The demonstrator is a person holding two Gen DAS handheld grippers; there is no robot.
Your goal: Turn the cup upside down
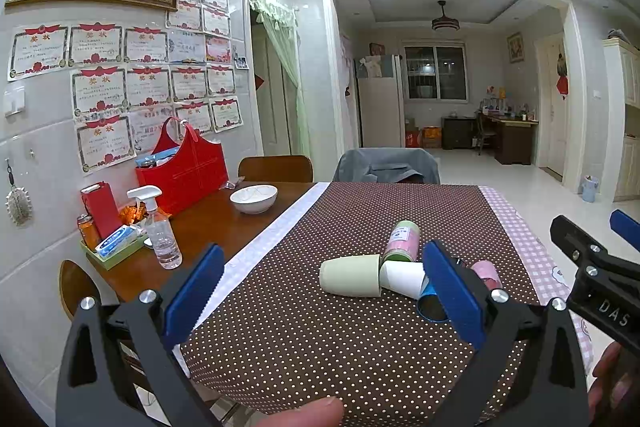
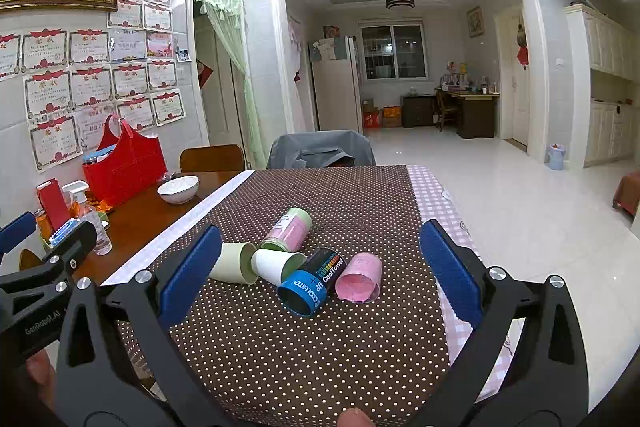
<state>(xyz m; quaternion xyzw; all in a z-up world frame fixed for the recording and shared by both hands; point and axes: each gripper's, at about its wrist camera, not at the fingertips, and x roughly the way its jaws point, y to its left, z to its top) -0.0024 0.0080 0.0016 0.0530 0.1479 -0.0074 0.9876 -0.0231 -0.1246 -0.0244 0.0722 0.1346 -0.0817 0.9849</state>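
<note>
Several cups lie on their sides in a cluster on the brown dotted tablecloth: a pale green cup, a white cup, a pink-and-green cup, a blue-and-black cup and a pink cup. My left gripper is open and empty, held above the table in front of the cluster. My right gripper is open and empty, also short of the cups.
A white bowl, a red bag, a spray bottle and a tray of small items stand on the bare wood at the left. Two chairs stand at the far edge. The right table edge drops to the floor.
</note>
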